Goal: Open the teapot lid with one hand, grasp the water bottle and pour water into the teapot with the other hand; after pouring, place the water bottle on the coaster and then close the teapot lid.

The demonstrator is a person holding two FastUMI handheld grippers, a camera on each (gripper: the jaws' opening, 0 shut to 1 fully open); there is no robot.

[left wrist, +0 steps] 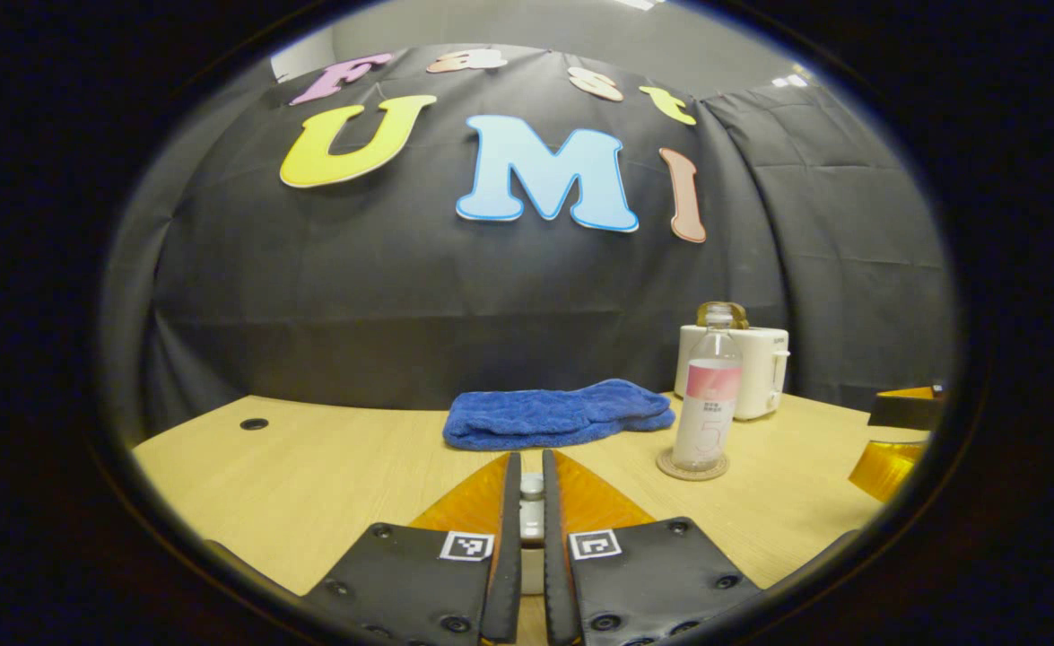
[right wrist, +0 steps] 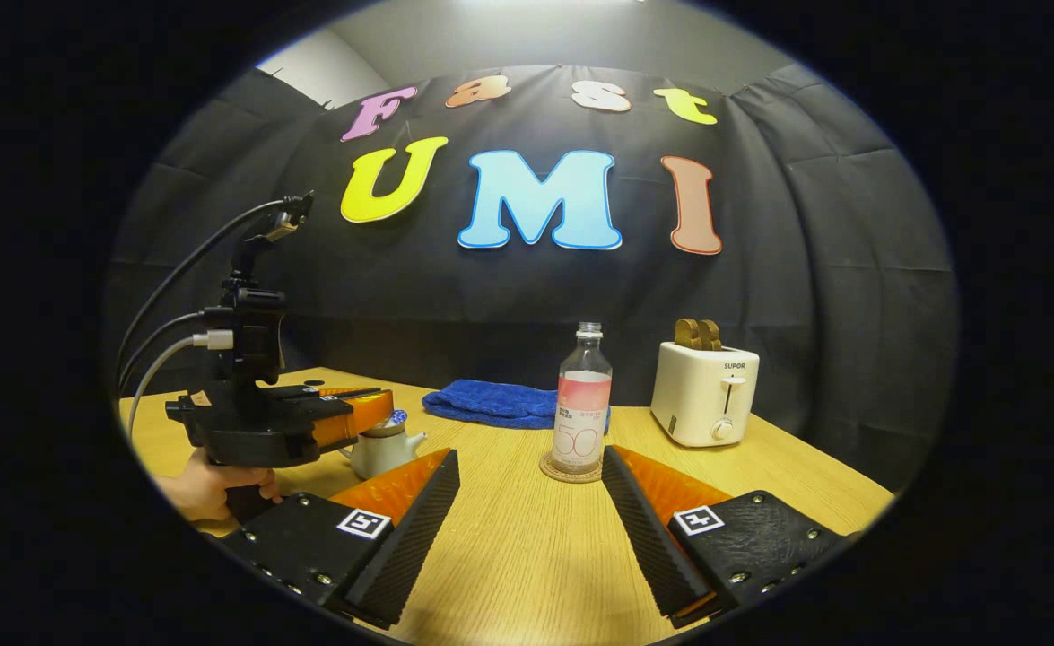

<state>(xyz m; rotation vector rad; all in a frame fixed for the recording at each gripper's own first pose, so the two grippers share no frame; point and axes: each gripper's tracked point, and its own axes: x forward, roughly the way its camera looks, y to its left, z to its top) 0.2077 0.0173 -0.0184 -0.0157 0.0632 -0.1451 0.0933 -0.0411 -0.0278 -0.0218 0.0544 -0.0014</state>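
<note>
My left gripper (left wrist: pixel 531 511) is clenched on the lid knob (left wrist: pixel 532 489) of the teapot (right wrist: pixel 383 449), my right gripper (right wrist: pixel 531 502) spread wide near the water bottle (right wrist: pixel 582 404) standing upright on its coaster (right wrist: pixel 570 473) on the counter (right wrist: pixel 509 547).

One bottle (right wrist: pixel 582 399); one teapot (right wrist: pixel 383 446); one toaster (right wrist: pixel 704 393); one towel (right wrist: pixel 491 402).

Front worktop (right wrist: pixel 527 556): bare wood ahead of right tool (right wrist: pixel 531 502).
Obstacles: water bottle (right wrist: pixel 582 399) centre; toaster (right wrist: pixel 704 393) right; blue towel (right wrist: pixel 489 402) behind; teapot (right wrist: pixel 385 447) left.
</note>
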